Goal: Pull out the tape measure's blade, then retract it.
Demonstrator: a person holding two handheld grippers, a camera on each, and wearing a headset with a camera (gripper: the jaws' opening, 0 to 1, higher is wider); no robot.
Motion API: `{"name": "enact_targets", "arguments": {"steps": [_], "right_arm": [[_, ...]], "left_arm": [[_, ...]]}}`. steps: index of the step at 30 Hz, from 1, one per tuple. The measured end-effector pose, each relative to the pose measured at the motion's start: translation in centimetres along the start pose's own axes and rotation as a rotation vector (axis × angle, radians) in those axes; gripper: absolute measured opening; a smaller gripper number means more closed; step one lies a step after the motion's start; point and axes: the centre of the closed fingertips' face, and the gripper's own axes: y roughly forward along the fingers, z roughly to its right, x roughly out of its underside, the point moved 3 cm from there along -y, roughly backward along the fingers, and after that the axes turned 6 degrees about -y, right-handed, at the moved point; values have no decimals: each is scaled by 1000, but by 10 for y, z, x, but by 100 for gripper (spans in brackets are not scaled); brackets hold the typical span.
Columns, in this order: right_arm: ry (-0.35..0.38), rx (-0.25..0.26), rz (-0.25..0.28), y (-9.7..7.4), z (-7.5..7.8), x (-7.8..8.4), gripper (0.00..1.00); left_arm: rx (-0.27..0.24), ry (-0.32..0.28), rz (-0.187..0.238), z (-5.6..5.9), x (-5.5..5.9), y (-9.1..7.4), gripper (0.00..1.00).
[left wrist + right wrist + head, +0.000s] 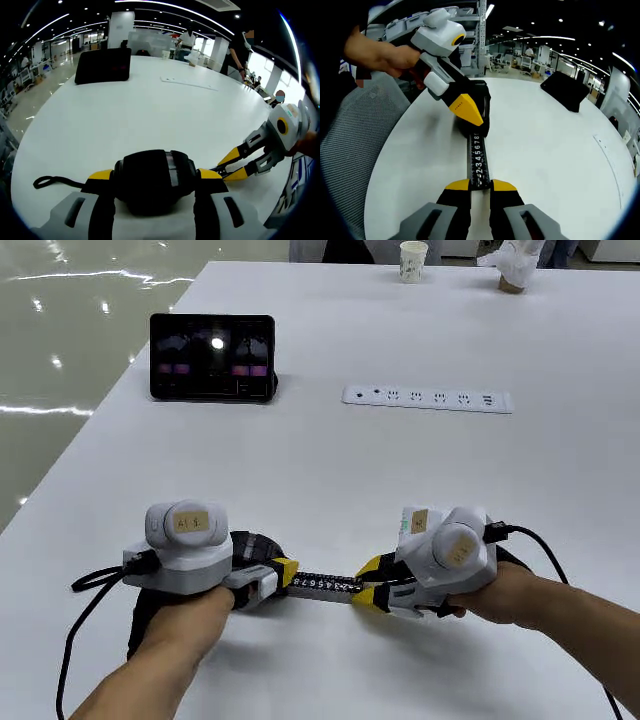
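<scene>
Firmly, the left gripper (pixel 276 576) clenched the case (pixel 155 180), anchoring it while the right gripper (pixel 480 186) pinched the blade (pixel 478 156) to pull.

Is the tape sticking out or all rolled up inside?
Out, partly. The numbered blade stretches from the tape measure case in the left gripper to the right gripper.

the tape measure (pixel 256 546) sat on the table's (pixel 330 470) near edge, its blade (pixel 325 585) running right. behind it were a tablet (pixel 212 356) on the left, a power strip (pixel 427 398) on the right and a cup (pixel 413 260) farthest back.
</scene>
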Motion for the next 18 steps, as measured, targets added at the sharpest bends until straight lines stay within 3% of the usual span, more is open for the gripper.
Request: {"name": "enact_targets", "arguments": {"steps": [18], "right_arm": [[-30,-14,3,19,-1,-19,10]], "left_arm": [[12,-9,-7,-1,0,0,59]]}}
